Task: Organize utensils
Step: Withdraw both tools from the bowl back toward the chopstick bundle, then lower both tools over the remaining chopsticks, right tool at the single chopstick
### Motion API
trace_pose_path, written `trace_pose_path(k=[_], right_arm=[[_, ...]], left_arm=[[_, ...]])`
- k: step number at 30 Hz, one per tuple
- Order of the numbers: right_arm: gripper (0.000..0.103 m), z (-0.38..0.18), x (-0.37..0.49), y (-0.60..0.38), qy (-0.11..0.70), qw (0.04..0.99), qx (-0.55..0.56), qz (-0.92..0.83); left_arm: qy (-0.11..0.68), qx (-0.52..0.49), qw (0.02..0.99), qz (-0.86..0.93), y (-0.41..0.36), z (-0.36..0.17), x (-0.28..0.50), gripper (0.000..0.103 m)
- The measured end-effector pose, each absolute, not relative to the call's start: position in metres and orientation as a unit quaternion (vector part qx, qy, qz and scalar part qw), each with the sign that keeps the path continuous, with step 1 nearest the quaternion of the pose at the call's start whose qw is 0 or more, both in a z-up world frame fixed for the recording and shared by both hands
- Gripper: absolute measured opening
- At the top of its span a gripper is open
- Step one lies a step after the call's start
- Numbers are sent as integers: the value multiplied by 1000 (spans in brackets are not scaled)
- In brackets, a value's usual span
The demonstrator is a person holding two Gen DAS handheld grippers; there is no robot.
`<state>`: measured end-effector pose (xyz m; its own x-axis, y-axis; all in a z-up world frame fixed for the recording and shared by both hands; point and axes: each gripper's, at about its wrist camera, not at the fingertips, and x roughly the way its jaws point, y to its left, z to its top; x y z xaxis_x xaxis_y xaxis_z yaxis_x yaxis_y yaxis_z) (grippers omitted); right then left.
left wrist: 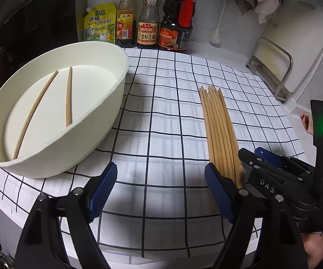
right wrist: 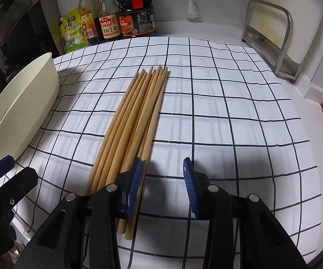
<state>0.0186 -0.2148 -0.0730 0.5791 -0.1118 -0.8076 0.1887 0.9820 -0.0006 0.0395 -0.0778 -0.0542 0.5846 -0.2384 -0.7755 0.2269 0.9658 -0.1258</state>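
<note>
Left gripper [left wrist: 161, 186] hangs at the bottom of its own view with the blue pads spread wide and only checked cloth [left wrist: 161, 116] between them; I see nothing held. Its right pad sits just against the near ends of the chopstick bundle [left wrist: 219, 134], which lies right of centre in that frame, long axis running from the lower right up toward the middle, thin tips pointing away from me toward the bottles.

In the left half of the same view I have the white basin [left wrist: 107, 116], tilted by the lens, with two loose chopsticks [left wrist: 69, 96] lying on its floor, both running near to far, side by side but apart, tips toward the back.

From the right wrist camera, the right gripper [right wrist: 162, 179] shows at bottom centre, jaws partly apart and clamped on nothing; bare cloth fills the gap. Its left pad overlaps the thick ends of the bundle, though I cannot tell whether it touches them. There the bundle slants from lower left-centre up to the middle, tips fanned slightly.

Sauce bottles [left wrist: 148, 22] stand along the back wall at the top of the frame, and a metal rack [right wrist: 271, 42] sits upper right.
</note>
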Motion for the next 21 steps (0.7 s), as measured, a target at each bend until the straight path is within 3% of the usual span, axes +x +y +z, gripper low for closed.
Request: trace_pose_path(k=[21], right_arm=[[37, -77, 16, -225, 458, 883, 31, -96]], left_arm=[[451, -8, 882, -137, -96, -65, 51, 79]])
